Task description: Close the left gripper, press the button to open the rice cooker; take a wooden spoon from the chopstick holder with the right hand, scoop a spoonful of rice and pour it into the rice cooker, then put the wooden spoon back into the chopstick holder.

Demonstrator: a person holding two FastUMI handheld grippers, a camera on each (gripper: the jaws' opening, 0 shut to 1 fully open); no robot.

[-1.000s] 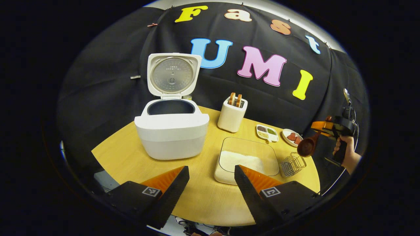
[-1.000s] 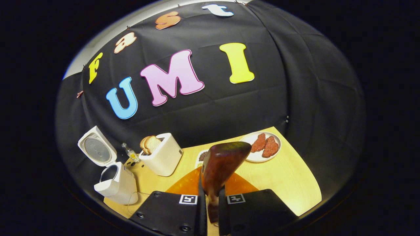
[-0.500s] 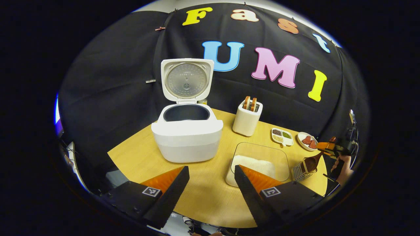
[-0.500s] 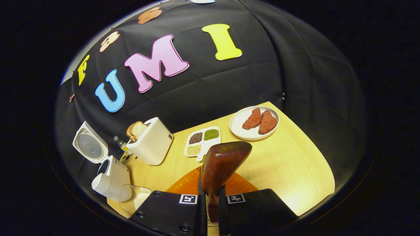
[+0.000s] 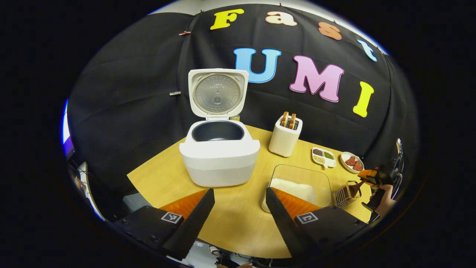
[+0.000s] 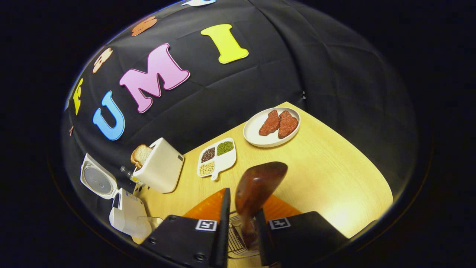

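**Mia:** What was the left gripper (image 5: 238,216) doing?

**Ben:** Its two fingers were spread wide, with nothing between them. It hung low over the near edge of the table (image 5: 160,178).

**Mia:** Where was the rice cooker (image 5: 219,160)?

**Ben:** At 12 o'clock from that gripper. Its lid (image 5: 217,93) stood straight up, and the pot inside looked dark.

**Mia:** And the rice (image 5: 293,188)?

**Ben:** It lay in a glass dish (image 5: 301,167) at 4 o'clock from the cooker. The toaster (image 5: 285,139) stood at 2 o'clock from the cooker.

**Mia:** Who had the wooden spoon (image 6: 256,190)?

**Ben:** It stood between the fingers of the right gripper (image 6: 241,201). Its bowl was up and its handle was down in the wire chopstick holder (image 6: 234,242).

**Mia:** Was it squeezed tight?

**Ben:** No. The gap was narrow, but you could see the wire between one finger and the handle.

**Mia:** Where was the holder on the table?

**Ben:** At 3 o'clock from the glass dish, just beside it. A hand (image 5: 385,201) held the right gripper there.
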